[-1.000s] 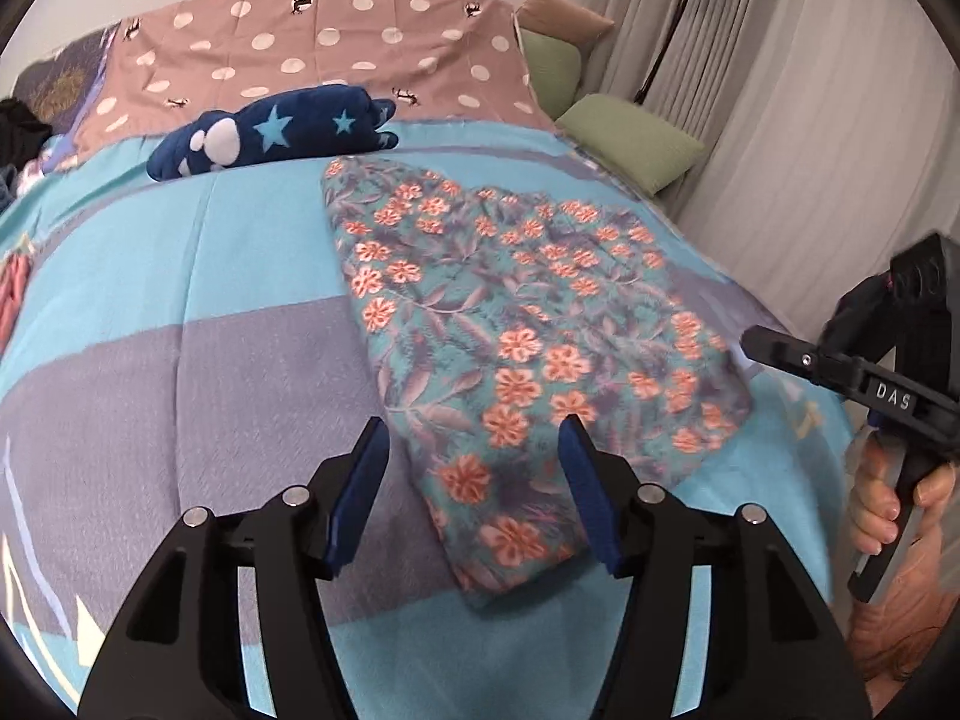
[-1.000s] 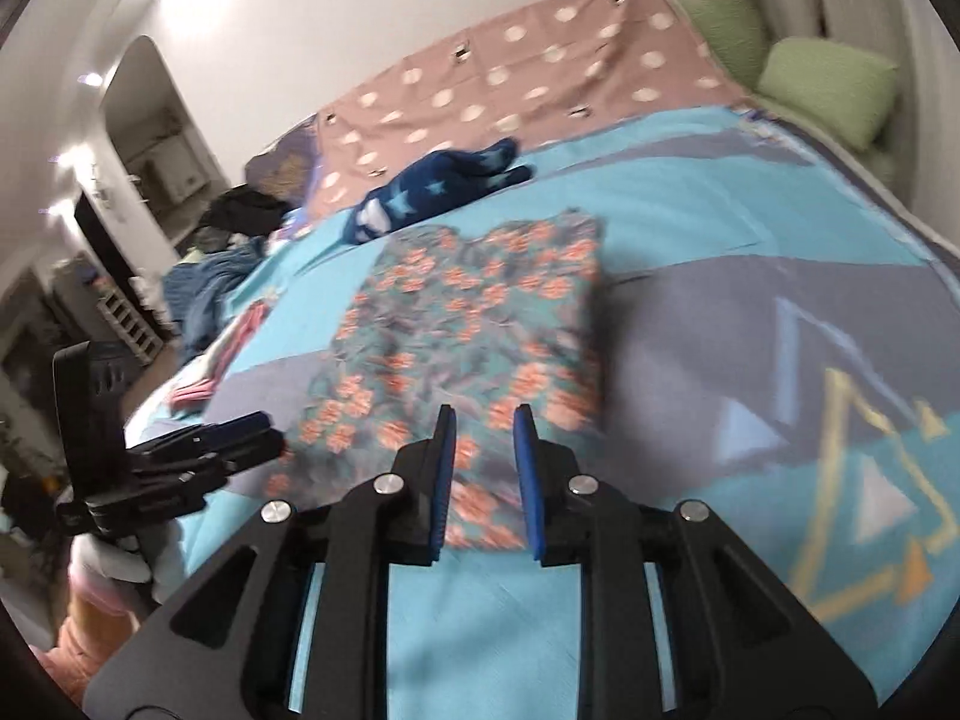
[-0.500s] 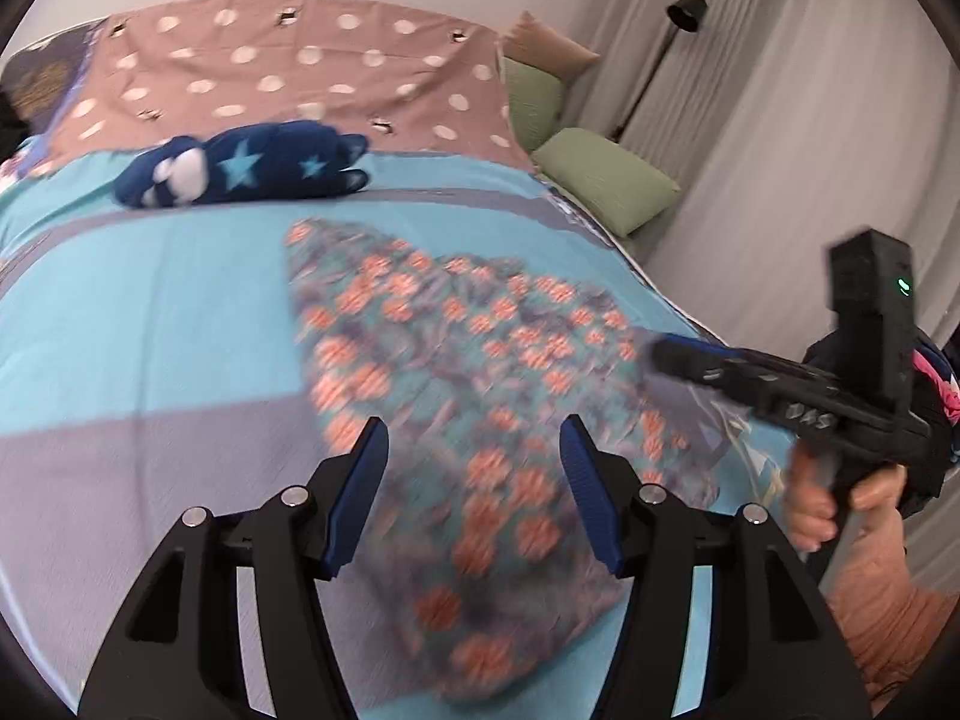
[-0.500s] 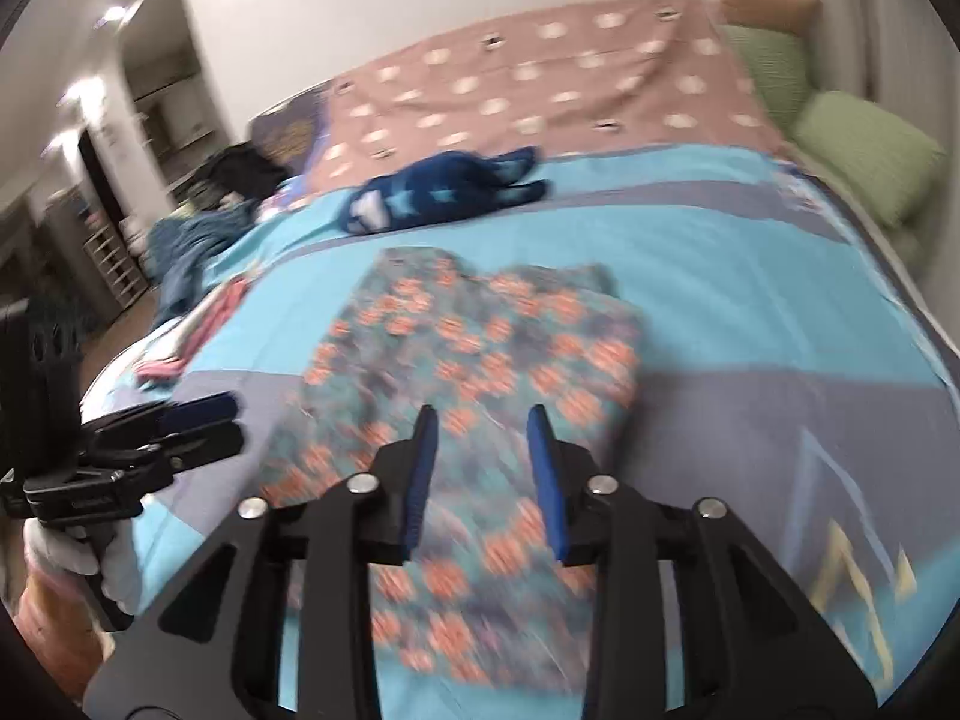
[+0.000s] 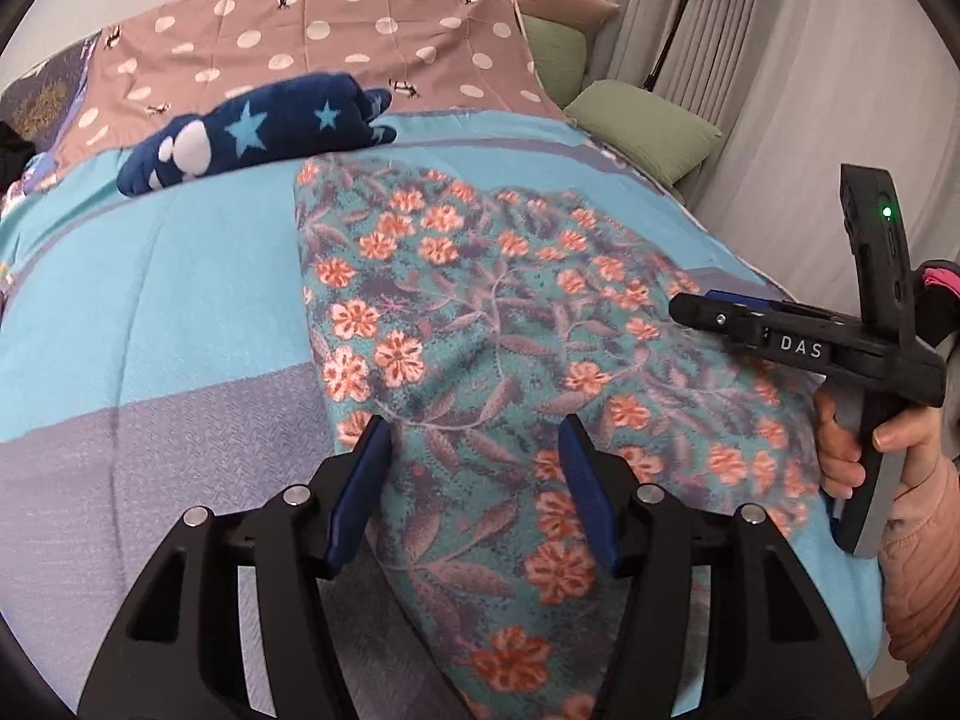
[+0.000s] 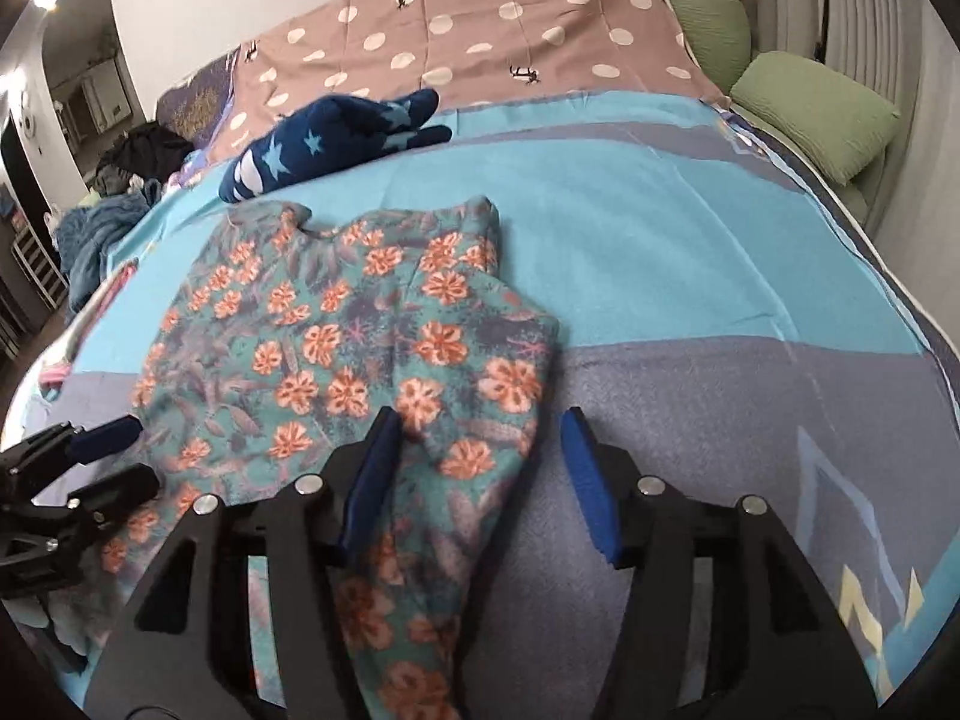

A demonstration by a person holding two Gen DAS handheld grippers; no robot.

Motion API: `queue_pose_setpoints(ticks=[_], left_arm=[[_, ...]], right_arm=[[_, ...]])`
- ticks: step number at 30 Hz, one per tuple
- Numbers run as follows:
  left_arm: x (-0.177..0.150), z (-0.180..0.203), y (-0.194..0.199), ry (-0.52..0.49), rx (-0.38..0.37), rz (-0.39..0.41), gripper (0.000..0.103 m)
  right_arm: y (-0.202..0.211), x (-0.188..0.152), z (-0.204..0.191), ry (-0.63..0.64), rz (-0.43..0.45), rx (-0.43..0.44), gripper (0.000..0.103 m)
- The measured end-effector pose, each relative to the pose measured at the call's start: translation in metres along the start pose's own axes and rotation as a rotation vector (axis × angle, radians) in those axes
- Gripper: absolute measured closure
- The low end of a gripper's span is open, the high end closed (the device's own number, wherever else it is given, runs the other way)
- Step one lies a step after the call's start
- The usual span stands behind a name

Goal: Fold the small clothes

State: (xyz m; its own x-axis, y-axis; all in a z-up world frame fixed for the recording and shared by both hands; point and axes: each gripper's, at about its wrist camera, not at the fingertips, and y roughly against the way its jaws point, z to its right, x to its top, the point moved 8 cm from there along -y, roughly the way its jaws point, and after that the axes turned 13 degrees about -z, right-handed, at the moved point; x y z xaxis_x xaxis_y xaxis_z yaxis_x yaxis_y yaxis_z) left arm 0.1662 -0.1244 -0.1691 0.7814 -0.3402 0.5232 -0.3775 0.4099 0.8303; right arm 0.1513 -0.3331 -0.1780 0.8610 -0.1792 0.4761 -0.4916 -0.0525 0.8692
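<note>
A teal floral garment with orange flowers lies flat on the bed, its near end by both grippers; it also shows in the right wrist view. My left gripper is open, its blue pads straddling the garment's near left part just above it. My right gripper is open over the garment's near right edge. The right gripper shows in the left wrist view at the garment's right side. The left gripper shows at the lower left of the right wrist view.
A folded navy star-patterned garment lies beyond the floral one. The bed has a blue and grey cover and a pink dotted cloth. Green pillows sit at the far right by curtains. A heap of clothes lies far left.
My right gripper has opened from nearly shut to wide. Both grippers have come lower and closer to the garment's near end.
</note>
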Motion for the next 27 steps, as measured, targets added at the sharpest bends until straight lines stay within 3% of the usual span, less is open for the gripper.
queue_pose_setpoints(ticks=[4,8,13,16,19,20,25,27], left_arm=[[-0.003,0.006,0.027,-0.011,-0.065,0.031,0.044],[-0.018,0.003,0.044,-0.032,-0.011,0.031,0.044],[-0.060,0.006,0.062,-0.062,-0.028,0.011,0.043],[-0.086,0.014,0.057,-0.143,0.051,-0.049,0.040],[-0.101,-0.001,0.037,-0.181,0.269,-0.108,0.033],[-0.102,-0.003,0.038,-0.161,0.267,-0.094,0.033],[-0.104,-0.011,0.055,-0.106,0.284,-0.069,0.035],[-0.104,-0.007,0.065,-0.092,0.225,-0.042,0.035]], right_arm=[[0.031,-0.003,-0.001,0.012,0.041,0.048,0.049],[0.065,-0.019,-0.026,0.102,0.066,0.143,0.049],[0.080,-0.049,-0.048,0.188,0.069,0.178,0.048],[0.080,-0.069,-0.055,0.200,0.041,0.217,0.047],[0.065,-0.083,-0.055,0.204,0.002,0.175,0.046],[0.059,-0.088,-0.053,0.212,-0.001,0.125,0.046],[0.062,-0.096,-0.056,0.250,0.027,0.046,0.044],[0.064,-0.097,-0.054,0.245,0.024,0.045,0.044]])
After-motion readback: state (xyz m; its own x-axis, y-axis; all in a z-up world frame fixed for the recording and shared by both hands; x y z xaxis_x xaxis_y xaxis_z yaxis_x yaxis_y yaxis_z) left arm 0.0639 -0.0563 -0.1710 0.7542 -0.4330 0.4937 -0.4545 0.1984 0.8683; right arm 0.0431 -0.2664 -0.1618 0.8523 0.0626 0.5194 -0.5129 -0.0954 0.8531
